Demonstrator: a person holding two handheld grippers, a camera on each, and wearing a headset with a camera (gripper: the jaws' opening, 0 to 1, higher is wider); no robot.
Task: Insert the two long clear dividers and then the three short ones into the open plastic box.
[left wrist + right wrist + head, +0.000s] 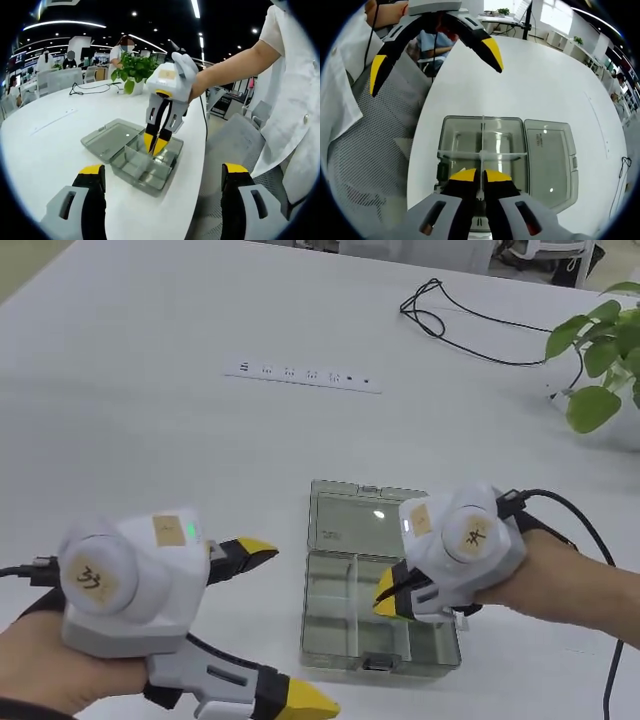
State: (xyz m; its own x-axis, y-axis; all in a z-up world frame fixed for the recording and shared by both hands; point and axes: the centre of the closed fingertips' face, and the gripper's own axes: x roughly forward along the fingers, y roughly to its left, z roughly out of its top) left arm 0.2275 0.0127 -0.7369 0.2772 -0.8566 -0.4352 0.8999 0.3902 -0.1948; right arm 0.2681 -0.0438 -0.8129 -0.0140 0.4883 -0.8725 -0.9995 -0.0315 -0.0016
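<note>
Nearest in the head view, at seven o'clock, the left tongs (285, 626) stand wide apart and hold nothing; their yellow tips point toward three o'clock over the white worktop (150, 420). Just beyond those tips, at about five o'clock, the plastic box (335, 640) lies open; its lid (350, 520) is laid flat on the worktop on the far side. The right tongs (385, 600) come in from four o'clock over the middle of the box, tips down inside it.

In the right gripper view the two yellow tips sit at six o'clock, drawn almost together; they are clamped on the top edge of a clear divider (482, 135). This stands upright in the box and runs toward twelve o'clock to the far wall; whether it is a long one or a short one I cannot tell. A cross divider (457, 154) meets it at right angles and spans the box from wall to wall; the lid lies at three o'clock.

In the left gripper view that gripper's own jaws rise at seven and five o'clock, well apart; the box sits between and beyond them.

Farther off in the head view, a white power strip (303, 376) lies at twelve o'clock, well apart from the box; a black cable (450, 315) loops at one o'clock; a green plant (600, 350) stands at two o'clock.
</note>
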